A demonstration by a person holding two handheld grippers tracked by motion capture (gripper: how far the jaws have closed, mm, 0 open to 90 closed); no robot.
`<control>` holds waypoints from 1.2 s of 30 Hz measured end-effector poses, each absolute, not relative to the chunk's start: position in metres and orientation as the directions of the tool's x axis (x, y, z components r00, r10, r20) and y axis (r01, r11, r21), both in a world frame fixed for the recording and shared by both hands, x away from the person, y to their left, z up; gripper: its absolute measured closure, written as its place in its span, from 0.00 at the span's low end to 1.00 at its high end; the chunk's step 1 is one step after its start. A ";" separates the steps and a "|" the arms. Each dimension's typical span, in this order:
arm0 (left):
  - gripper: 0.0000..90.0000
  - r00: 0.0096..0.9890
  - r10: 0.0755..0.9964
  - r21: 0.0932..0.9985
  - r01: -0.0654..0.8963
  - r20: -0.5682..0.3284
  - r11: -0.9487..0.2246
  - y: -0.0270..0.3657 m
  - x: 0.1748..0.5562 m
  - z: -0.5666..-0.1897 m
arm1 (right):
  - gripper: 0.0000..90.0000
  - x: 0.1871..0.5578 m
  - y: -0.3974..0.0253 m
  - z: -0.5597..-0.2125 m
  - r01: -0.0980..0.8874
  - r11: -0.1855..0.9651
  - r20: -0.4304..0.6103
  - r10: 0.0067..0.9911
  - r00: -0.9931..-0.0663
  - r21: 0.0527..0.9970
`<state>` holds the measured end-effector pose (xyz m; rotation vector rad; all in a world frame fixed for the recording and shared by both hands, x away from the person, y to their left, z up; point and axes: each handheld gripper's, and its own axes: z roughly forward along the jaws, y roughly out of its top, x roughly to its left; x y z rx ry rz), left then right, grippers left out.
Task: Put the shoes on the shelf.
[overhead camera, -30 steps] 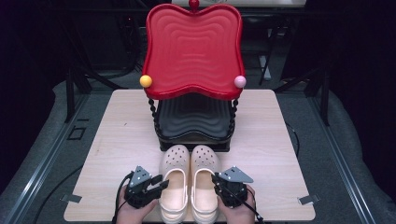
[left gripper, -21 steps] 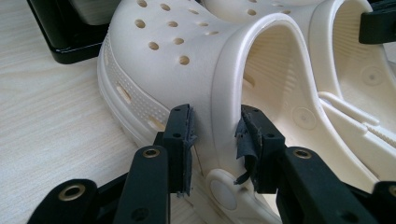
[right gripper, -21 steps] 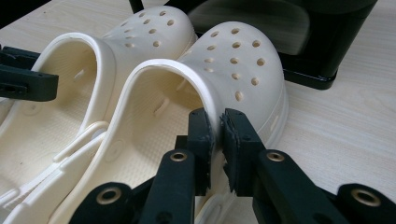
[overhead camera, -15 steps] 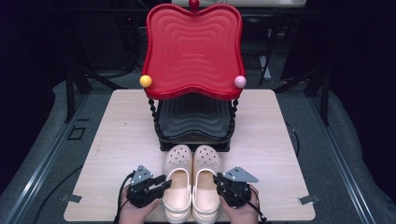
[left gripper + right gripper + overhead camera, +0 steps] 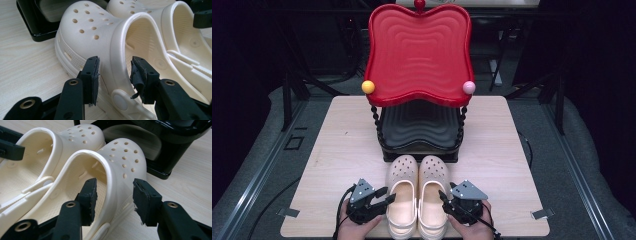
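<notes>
Left tongs (image 5: 113, 75) and right tongs (image 5: 113, 197) gape around each clog's (image 5: 402, 192) outer wall at six o'clock; we judge neither gripped, lifting ahead.

— What sort of place is this?

— A staged recording room or lab, not a home. The pale wood-grain tabletop (image 5: 342, 145) is fixed down at its front corners with grey tape tabs (image 5: 288, 212), and it stands alone on a grey floor.

— Anything else?

— Black metal stand legs (image 5: 294, 87) rise behind it, black cables (image 5: 272, 202) trail across the floor, and the surroundings are dark.
</notes>
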<state>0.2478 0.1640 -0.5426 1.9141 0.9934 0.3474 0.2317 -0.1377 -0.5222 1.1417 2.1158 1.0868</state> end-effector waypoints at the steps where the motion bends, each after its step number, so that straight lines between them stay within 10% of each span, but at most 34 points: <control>1: 0.63 0.638 0.755 0.830 0.496 -0.149 -0.255 0.164 0.248 -0.542 | 0.57 0.232 -0.137 -0.522 0.451 0.336 -0.054 0.846 -0.531 0.827; 11: 0.62 0.679 0.728 0.835 0.450 -0.091 -0.316 0.163 0.252 -0.525 | 0.53 0.236 -0.129 -0.514 0.432 0.435 -0.112 0.795 -0.596 0.790; 36: 0.73 0.678 0.732 0.809 0.396 0.061 -0.434 0.133 0.271 -0.521 | 0.78 0.256 -0.120 -0.517 0.374 0.556 -0.235 0.739 -0.631 0.743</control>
